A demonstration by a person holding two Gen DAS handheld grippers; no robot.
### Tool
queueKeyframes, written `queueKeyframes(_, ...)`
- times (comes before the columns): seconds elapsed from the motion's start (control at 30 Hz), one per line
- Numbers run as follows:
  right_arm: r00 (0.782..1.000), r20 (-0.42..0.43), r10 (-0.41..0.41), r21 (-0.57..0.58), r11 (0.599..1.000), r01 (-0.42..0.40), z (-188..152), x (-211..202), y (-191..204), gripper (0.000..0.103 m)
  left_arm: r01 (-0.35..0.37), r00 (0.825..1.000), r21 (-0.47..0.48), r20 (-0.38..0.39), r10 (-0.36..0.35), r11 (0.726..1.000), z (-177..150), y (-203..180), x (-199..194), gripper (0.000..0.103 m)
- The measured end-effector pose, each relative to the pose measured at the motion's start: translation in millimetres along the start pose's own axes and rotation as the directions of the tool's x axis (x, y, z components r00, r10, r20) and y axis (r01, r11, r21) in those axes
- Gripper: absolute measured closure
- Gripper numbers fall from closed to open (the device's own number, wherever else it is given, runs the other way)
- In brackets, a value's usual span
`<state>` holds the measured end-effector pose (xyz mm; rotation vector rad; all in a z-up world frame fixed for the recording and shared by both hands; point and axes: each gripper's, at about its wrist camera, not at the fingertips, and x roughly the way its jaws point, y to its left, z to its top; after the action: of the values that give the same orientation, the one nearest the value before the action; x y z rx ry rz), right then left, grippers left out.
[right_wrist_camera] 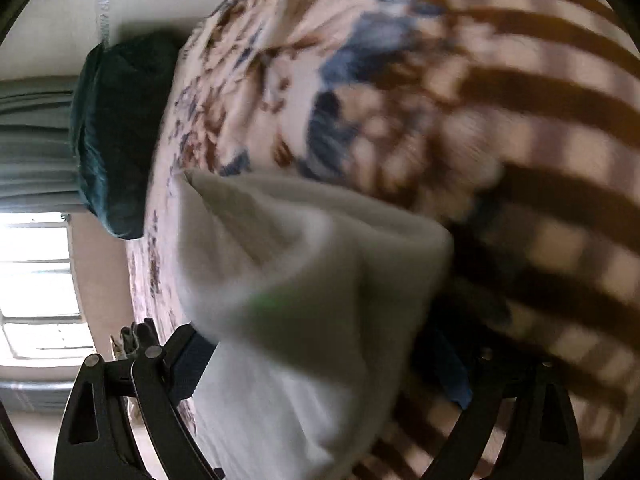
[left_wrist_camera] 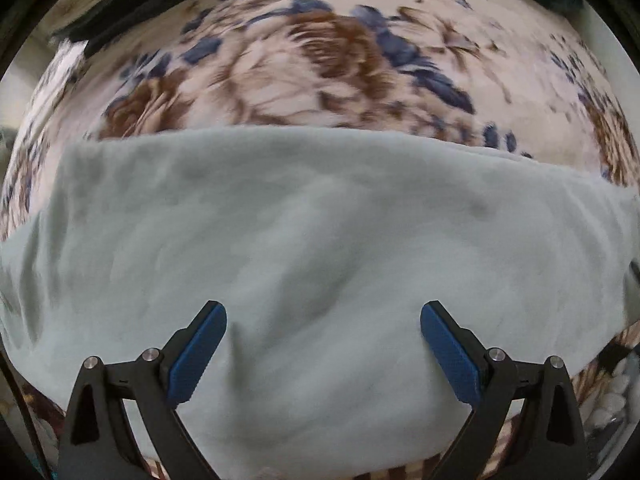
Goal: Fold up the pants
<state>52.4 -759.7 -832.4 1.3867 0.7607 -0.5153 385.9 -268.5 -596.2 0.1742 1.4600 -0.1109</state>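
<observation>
Two wrist views split the scene between them, and each holds something the other lacks. Starting at the left, the left gripper [left_wrist_camera: 323, 322] points down over the pants [left_wrist_camera: 304, 248], its blue pads [left_wrist_camera: 198, 354] spread wide with nothing pinched between them; pale grey-green cloth lies under and past both fingers as a broad band running left to right across the floral bedspread [left_wrist_camera: 332, 60]. Only this view shows the far edge of the pants as one long, fairly straight line, with brown and blue flowers beyond it.

Moving right, the right gripper [right_wrist_camera: 328, 356] also stands spread, its pads clear of the fabric (the right pad is dark and blurred, so its exact edge is hard to read). Here the pants [right_wrist_camera: 304, 280] show a folded, layered end with a rounded corner near the middle, which the left view does not give. This view alone takes in the room: a bright window [right_wrist_camera: 36, 292] at the left, a dark teal pillow [right_wrist_camera: 116, 132] at the bed's edge, and striped brown shadow over the bedspread [right_wrist_camera: 520, 120] at the right.
</observation>
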Motion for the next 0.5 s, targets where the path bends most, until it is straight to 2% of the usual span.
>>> queueKeyframes(0.07, 1.0, 0.014, 0.009, -0.033, 0.999, -0.008, -1, 3, 10, 0.006, -0.01, 1.0, 0.017, 0.005, 0.01, 1.0, 5, -8, 3, 0.003)
queueKeyframes(0.13, 0.998, 0.043, 0.048, -0.029, 0.998, -0.047, -3, 0, 14, 0.007, -0.022, 1.0, 0.024, 0.005, 0.022, 0.999, 7, -9, 3, 0.003)
queueKeyframes(0.3, 0.993, 0.086, 0.076, -0.011, 0.997, -0.075, -9, -5, 13, 0.009, -0.04, 0.999, 0.028, 0.016, 0.04, 0.999, 15, -14, 2, 0.003)
queueKeyframes(0.4, 0.994, 0.102, 0.041, -0.023, 0.999, -0.039, -12, -7, 12, 0.027, -0.041, 0.999, 0.027, 0.019, 0.041, 0.999, 18, -13, 0, 0.003)
queueKeyframes(0.43, 0.994, 0.11, -0.003, -0.038, 0.999, 0.008, -14, -8, 15, 0.049, -0.038, 0.999, 0.023, 0.016, 0.037, 0.999, 20, -13, 0, 0.003)
queueKeyframes(0.47, 0.993, 0.114, -0.019, -0.045, 0.999, 0.024, -19, -13, 15, 0.065, -0.031, 0.999, 0.016, 0.014, 0.031, 0.999, 21, -12, -1, 0.003)
queueKeyframes(0.5, 0.993, 0.118, -0.029, -0.059, 0.998, 0.036, -23, -18, 18, 0.068, -0.026, 1.0, 0.01, 0.012, 0.026, 1.0, 23, -10, -1, 0.003)
